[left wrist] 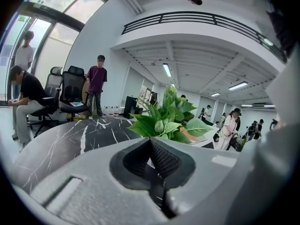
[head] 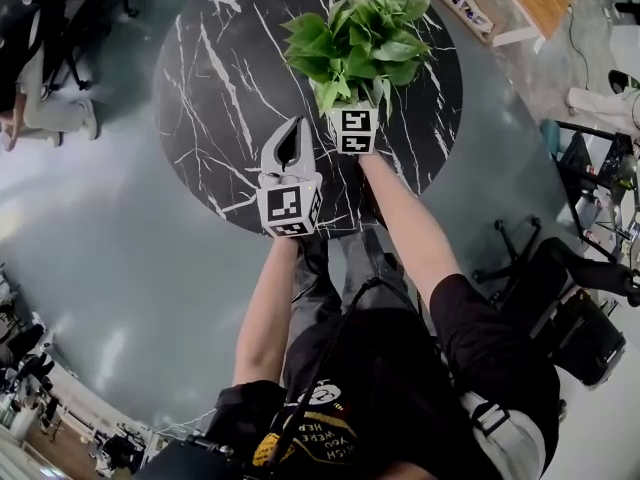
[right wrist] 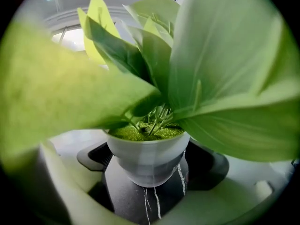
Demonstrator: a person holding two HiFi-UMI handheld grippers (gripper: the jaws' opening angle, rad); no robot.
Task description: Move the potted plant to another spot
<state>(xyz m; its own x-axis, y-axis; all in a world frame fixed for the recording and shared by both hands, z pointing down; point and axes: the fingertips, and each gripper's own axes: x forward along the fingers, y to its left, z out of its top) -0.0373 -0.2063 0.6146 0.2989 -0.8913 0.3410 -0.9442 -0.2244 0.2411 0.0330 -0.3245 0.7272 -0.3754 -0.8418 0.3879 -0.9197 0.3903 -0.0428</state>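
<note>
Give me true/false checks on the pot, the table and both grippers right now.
1. The white pot stands between the right gripper's open jaws. True.
2. The left gripper grips a leaf. False: its jaws are together on nothing.
3. The table is pale wood. False: it is round and black with white veins.
4. The left gripper is clear of the plant's leaves. True.

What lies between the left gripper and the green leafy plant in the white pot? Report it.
Only bare black marble tabletop, as the head view shows; nothing stands between the left gripper and the green leafy plant.
</note>
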